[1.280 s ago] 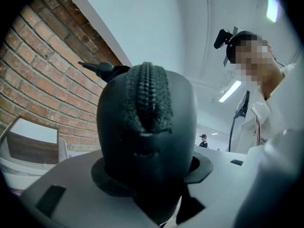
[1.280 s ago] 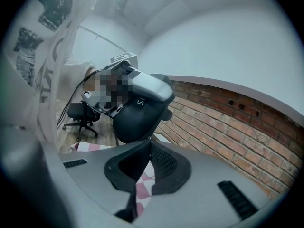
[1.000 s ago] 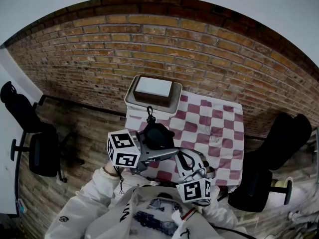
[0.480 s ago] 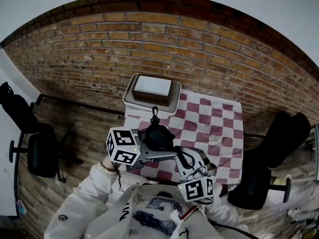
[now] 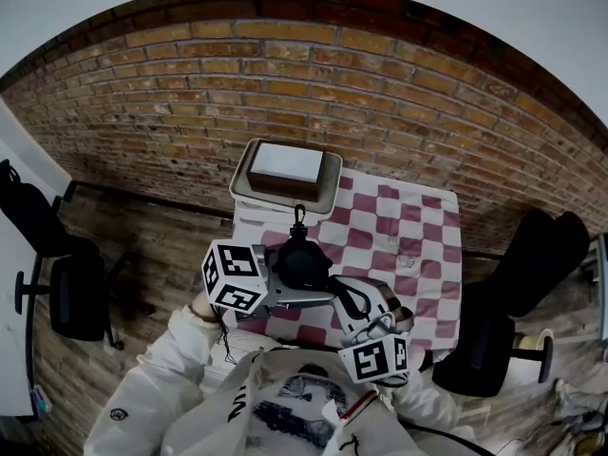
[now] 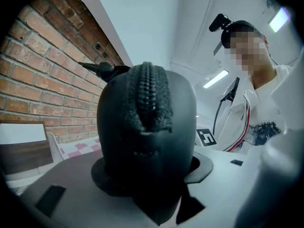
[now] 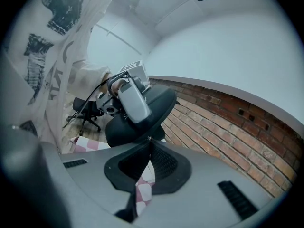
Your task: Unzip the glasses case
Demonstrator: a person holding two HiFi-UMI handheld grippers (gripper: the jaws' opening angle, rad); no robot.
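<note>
A black glasses case (image 5: 302, 262) is held up over the checked tablecloth (image 5: 418, 245), its clip (image 5: 299, 215) pointing away from me. My left gripper (image 5: 309, 288) is shut on the case from the left. The left gripper view shows the case (image 6: 147, 127) filling the space between the jaws, with the zipper (image 6: 148, 94) running up its middle. My right gripper (image 5: 337, 294) comes from below right and is shut. In the right gripper view its tips (image 7: 148, 139) meet at the rim of the case (image 7: 159, 109), where a small metal glint, the zipper pull, shows.
A beige tray (image 5: 242, 183) with a white-topped box (image 5: 283, 164) stands at the table's far left edge. A brick wall rises behind the table. Office chairs (image 5: 71, 293) stand at the left and a dark chair (image 5: 532, 264) at the right.
The left gripper has turned a little with the case, so the clip now points straight away instead of leaning left. The right gripper has stayed shut at the case's near edge.
</note>
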